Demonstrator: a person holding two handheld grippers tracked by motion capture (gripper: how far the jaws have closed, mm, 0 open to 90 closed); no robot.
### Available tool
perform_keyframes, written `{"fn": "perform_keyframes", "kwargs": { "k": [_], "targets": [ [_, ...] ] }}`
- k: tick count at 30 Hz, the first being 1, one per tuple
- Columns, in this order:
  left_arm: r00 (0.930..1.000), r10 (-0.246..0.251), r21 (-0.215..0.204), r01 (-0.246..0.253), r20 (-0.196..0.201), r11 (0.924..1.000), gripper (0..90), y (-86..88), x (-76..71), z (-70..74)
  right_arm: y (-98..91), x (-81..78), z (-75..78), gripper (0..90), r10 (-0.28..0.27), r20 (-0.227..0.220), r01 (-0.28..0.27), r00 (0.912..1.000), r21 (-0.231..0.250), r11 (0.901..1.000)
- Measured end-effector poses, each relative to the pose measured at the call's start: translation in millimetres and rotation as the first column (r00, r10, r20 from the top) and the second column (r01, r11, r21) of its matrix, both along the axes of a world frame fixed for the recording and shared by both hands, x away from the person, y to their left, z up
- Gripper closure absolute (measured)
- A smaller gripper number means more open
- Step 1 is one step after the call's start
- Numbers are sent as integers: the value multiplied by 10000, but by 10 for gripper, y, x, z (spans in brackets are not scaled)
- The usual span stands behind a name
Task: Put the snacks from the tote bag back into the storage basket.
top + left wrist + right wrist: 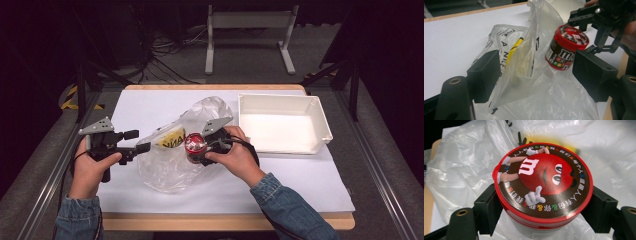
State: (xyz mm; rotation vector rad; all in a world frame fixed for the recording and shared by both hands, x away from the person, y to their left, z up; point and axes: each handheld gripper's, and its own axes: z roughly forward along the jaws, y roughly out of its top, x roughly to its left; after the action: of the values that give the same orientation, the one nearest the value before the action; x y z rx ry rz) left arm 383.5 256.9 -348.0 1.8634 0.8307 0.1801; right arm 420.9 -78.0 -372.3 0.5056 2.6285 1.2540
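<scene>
Candy tub going in or out of plastic bag

Right gripper (197,150) clamps red-lidded M&M's tub (194,146) by its sides, upright, over the clear plastic bag (170,165) on the table (300,185). Left gripper (145,147) has bag film between its jaws; cannot tell if pinched. Do it well: keep tub level, hold bag mouth wide, don't snag film. White bin (320,125) sits apart.

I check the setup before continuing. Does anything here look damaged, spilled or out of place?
Nothing stands out. The candy tub is closed and intact in the right gripper, the plastic bag is only crumpled, and the white bin sits square on the table.
</scene>
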Motion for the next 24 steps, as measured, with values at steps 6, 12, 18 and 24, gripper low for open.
{"fn": "perform_keyframes", "kwargs": {
  "k": [6,12,18,24],
  "targets": [
    [9999,100,133,-100,-12,9999,197,-2,5,-5,-38,-57,185,250,96,221,-97,9997,86,9999],
    [9991,414,699,-406,-103,9967,140,1,9,-12,-84,-106,337,250,152,309,-155,9994,98,9998],
    [9992,401,708,-395,-72,9967,113,5,2,0,-142,-147,436,250,126,329,-132,9994,189,9997],
    [9992,381,703,-374,-81,9968,92,14,11,-5,-236,-210,553,250,177,344,-186,9993,240,9995]
  ]
}}
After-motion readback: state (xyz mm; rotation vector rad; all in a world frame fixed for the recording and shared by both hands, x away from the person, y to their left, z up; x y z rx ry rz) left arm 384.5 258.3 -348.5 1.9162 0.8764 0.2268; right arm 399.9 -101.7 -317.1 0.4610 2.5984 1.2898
